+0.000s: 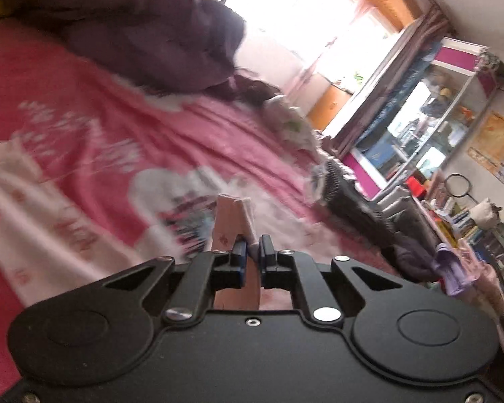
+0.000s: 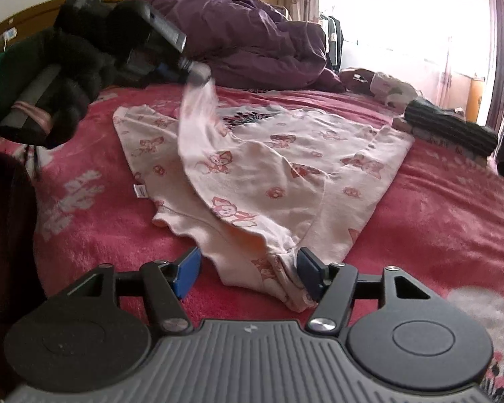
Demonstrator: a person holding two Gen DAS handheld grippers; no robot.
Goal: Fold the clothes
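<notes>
A pale pink garment (image 2: 268, 168) with red cartoon prints lies spread on the red blanket (image 2: 436, 218). In the right wrist view a dark-gloved hand holds my left gripper (image 2: 195, 70) at the upper left. It is shut on one corner of the garment, and that corner is lifted so a flap hangs down over the rest. In the left wrist view the left gripper (image 1: 252, 250) pinches a strip of the pink cloth (image 1: 230, 221). My right gripper (image 2: 248, 272) stands open at the near edge. The garment's near corner lies between its blue pads (image 2: 188, 270), bunched against the right one.
A purple duvet (image 2: 252, 33) is heaped at the back of the bed. A dark striped folded item (image 2: 450, 127) lies at the right edge, with small crumpled things behind it. Beyond the bed are a bright window (image 1: 302, 16) and crowded shelves (image 1: 420, 127).
</notes>
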